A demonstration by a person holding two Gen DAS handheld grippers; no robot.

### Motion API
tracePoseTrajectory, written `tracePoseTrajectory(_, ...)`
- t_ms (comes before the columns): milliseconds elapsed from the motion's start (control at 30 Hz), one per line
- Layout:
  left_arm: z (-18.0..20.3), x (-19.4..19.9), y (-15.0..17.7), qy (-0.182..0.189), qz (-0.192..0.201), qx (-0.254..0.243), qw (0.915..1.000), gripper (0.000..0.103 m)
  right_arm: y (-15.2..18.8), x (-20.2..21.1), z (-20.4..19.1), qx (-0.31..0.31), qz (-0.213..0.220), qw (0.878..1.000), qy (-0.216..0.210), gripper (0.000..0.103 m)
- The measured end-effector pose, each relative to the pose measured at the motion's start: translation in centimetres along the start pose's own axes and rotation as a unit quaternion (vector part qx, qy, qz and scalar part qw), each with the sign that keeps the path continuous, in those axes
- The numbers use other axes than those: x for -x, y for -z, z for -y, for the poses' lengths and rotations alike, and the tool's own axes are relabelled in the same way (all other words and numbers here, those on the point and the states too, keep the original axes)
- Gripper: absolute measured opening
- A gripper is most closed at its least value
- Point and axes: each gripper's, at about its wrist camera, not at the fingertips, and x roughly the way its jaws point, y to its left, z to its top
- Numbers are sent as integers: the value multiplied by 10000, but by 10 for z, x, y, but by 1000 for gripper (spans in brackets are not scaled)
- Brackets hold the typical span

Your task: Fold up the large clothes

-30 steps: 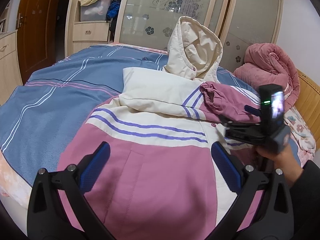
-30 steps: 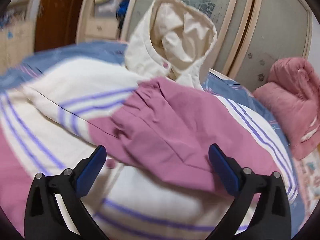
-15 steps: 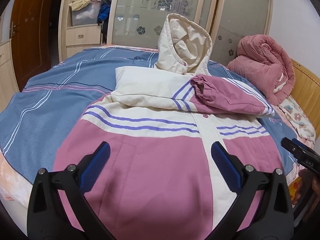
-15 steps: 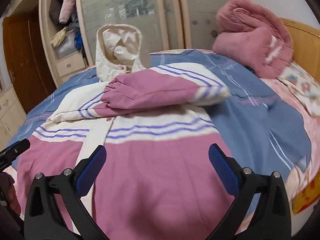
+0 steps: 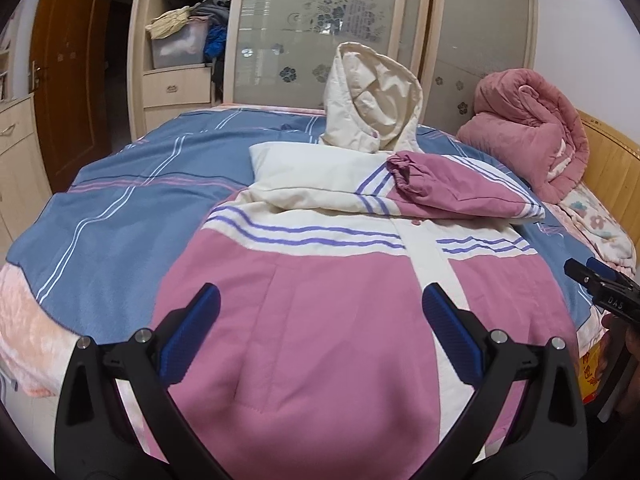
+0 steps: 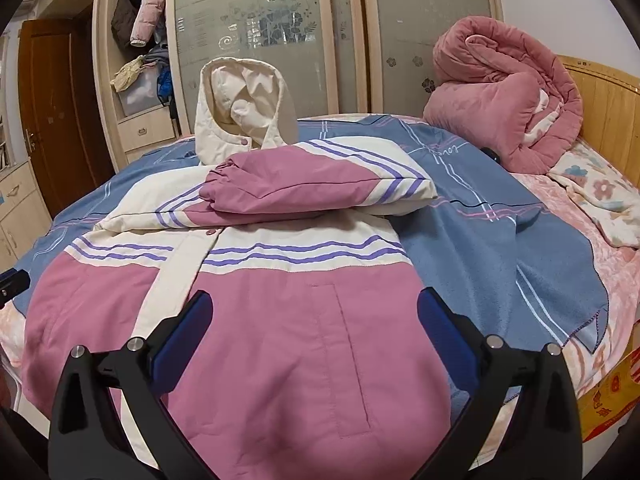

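Both claws have backed away from the folded sleeves toward the near edge of the bed since a second ago, when the right one hung close over the pink cuff.

From the left wrist view, the left claw (image 5: 320, 320) stands wide, its blue pads apart over the lower front of the padded pink-and-cream hooded jacket with purple stripes (image 5: 320, 300), gripping nothing. The jacket lies front-up on the bed with the blue striped blanket (image 5: 120, 208), its cream hood (image 5: 372, 100) propped up at the far end. Both sleeves are folded across the chest, the pink-cuffed sleeve (image 5: 452, 192) uppermost. At the right edge of this view the black tip of the right claw (image 5: 600, 284) shows beside the jacket's hem corner.

From the right wrist view, the right claw (image 6: 312, 320) is likewise spread wide and empty above the pink lower panel, near the pocket seam (image 6: 348, 356). A rolled pink quilt (image 6: 504, 100) sits well apart by the wooden headboard (image 6: 600, 96).

I judge the sleeve step done and the body fold in hand. The next move likely calls for each claw to drop to a hem corner, pinch through both padded layers, and carry the hem evenly up toward the hood so the sleeves stay tucked.
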Motion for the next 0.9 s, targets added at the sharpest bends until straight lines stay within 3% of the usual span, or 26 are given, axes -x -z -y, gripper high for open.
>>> tracePoseTrajectory(900, 9, -10, 4, -59, -129, -197, 9997, 101, 1, 6, -3, -7, 35, 10000, -18, 102)
